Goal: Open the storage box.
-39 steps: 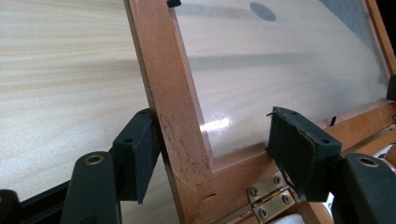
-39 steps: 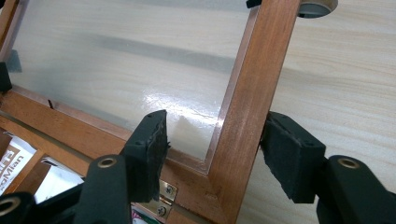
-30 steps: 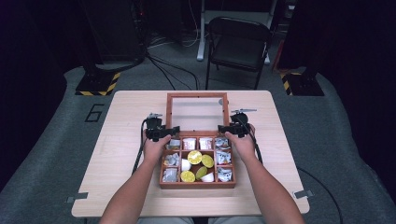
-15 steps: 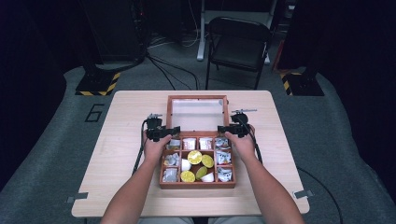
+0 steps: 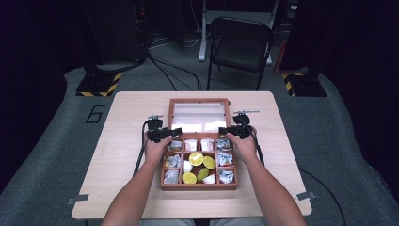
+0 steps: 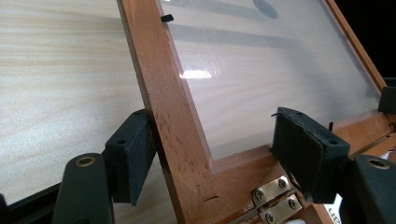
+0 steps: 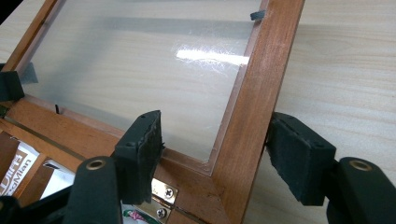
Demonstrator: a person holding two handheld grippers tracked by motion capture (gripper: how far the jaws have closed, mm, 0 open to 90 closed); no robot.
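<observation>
Straddling the lid's two side rails, both grippers sit at the hinge end of the wooden box point(image 5: 198, 160), which stands near the middle of the table point(image 5: 117, 141), a little toward the person's edge. The lid point(image 5: 199, 115) is swung back toward the far edge, its clear pane showing the tabletop through it. The left gripper point(image 5: 162, 134) has its jaws spread wide around the left rail point(image 6: 163, 107); one pad looks to be touching the outer face, the other stands well off over the pane. The right gripper point(image 5: 234, 131) mirrors it on the right rail point(image 7: 254, 102), jaws also wide, neither pad pressing the wood as far as I can tell. So the lid is not gripped on either side.

My read: the open lid is the work in hand, and whether it goes further back or comes down shut, the real move is not yet begun.

Inside, the compartments hold white sachets point(image 5: 192, 144) around the edges and yellow-green rounds point(image 5: 196, 158) in the centre. Brass hinges point(image 6: 273, 198) sit right beside the pads, and that's the snag to watch. Beyond the far edge stands a folding chair point(image 5: 242, 44), clear of the action.
</observation>
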